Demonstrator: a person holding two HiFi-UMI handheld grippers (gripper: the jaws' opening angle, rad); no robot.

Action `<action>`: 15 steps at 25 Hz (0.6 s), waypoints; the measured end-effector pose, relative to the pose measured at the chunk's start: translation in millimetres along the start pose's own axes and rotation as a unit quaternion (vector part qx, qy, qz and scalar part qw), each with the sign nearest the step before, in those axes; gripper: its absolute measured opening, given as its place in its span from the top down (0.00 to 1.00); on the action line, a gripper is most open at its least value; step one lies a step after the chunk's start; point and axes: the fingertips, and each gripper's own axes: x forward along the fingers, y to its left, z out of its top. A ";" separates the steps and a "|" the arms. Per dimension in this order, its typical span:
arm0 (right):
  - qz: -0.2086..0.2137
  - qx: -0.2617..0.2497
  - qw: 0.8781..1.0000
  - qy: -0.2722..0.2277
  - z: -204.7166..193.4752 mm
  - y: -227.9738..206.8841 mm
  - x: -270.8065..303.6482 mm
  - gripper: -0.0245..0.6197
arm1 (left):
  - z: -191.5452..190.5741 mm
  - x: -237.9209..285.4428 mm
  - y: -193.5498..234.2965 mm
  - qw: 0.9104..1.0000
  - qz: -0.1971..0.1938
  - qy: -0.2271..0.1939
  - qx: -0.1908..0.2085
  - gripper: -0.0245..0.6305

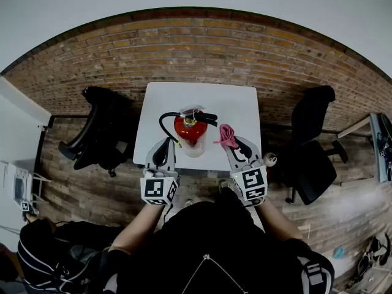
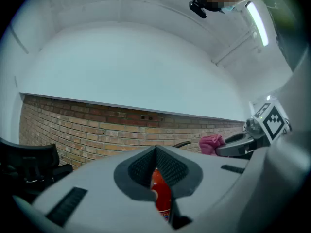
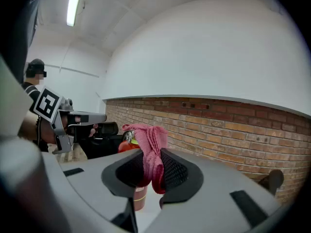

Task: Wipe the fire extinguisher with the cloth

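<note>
A red fire extinguisher (image 1: 188,130) with a black hose and handle stands upright near the front of the white table (image 1: 245,106). My right gripper (image 1: 233,144) is shut on a pink cloth (image 1: 228,136), held just right of the extinguisher and apart from it. In the right gripper view the cloth (image 3: 150,147) hangs bunched between the jaws, with the extinguisher (image 3: 130,147) behind it. My left gripper (image 1: 165,148) hovers at the extinguisher's left, shut and holding nothing. In the left gripper view a sliver of the extinguisher (image 2: 161,195) shows below the closed tips, and the cloth (image 2: 212,142) shows at right.
Black office chairs stand left (image 1: 98,133) and right (image 1: 313,146) of the table. A brick wall (image 1: 202,48) runs behind it. A dark bag (image 1: 46,256) lies on the wood floor at lower left. A person (image 3: 33,84) stands far left in the right gripper view.
</note>
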 end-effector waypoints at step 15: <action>0.142 0.065 0.986 0.058 -72.2 -97.6 84.8 0.80 | -13.3 48.0 -26.5 0.990 0.141 0.001 -0.014 0.92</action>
